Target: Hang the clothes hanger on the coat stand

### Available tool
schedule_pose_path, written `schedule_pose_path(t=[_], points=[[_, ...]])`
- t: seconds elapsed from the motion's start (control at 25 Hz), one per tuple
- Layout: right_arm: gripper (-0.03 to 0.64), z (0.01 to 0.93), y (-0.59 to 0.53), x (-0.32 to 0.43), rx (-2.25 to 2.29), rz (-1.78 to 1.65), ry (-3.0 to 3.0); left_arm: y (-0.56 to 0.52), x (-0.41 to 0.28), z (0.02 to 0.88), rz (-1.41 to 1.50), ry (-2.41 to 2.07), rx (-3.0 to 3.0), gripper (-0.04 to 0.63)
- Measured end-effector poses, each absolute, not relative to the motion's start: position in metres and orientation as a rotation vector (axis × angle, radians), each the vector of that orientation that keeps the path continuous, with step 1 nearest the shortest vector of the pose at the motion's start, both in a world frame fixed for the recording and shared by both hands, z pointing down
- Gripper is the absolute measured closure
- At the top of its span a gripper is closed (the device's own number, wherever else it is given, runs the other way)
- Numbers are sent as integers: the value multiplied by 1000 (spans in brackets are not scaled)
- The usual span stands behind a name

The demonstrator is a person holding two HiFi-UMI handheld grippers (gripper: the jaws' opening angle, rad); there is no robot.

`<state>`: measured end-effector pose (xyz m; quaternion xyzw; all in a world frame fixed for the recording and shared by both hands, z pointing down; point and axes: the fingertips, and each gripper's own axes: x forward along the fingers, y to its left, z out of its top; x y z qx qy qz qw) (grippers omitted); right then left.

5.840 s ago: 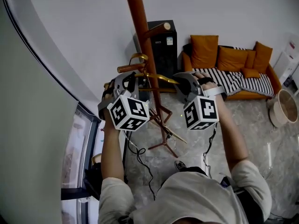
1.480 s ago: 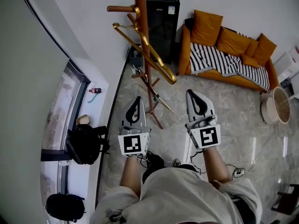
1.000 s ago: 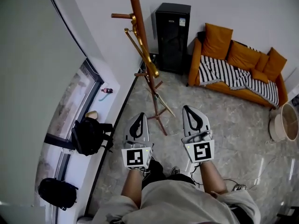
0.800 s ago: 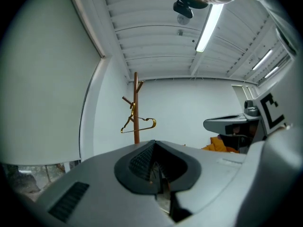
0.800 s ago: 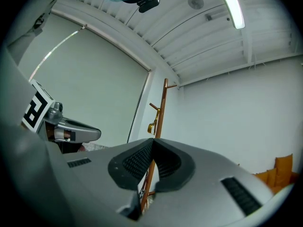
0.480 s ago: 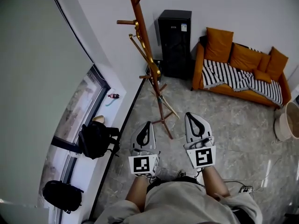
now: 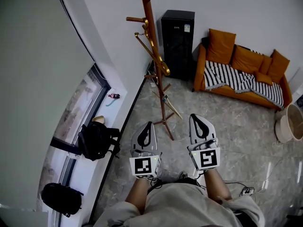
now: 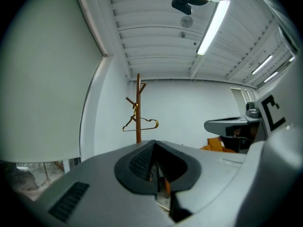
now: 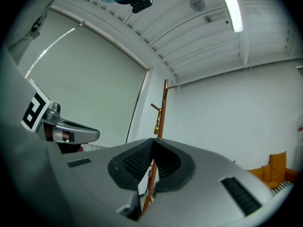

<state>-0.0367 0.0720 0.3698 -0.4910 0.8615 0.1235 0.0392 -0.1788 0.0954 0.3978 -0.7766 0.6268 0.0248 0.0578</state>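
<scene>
Clothes hanger [image 7: 143, 42]: gold, hooked on a side peg of the coat stand [image 7: 148, 13] and slanting down against the pole. It is far ahead of and above both pairs of jaws, and neither touches it.
Why it sits so: the hook seems to carry its weight on the peg, so we judge the hanging done.
Left gripper [image 7: 147, 126]: jaws closed flat together with nothing between them. Stand and hanger show far beyond the tips.
Right gripper [image 7: 196, 118]: jaws likewise pressed together and empty, with the pole far past them.
Hands' pose: we hold both grippers low, near the body, side by side, tips towards the stand. We judge this a rest pose.
Beyond: a black cabinet [image 7: 177, 41] and an orange sofa [image 7: 244, 58] behind the stand.
</scene>
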Motion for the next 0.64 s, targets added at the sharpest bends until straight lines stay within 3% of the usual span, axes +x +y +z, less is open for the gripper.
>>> schedule_pose_path(t=[0.64], points=[[612,364,74,-55,-1524,428,2637,95,-193,396,93,1860,-2371,586]])
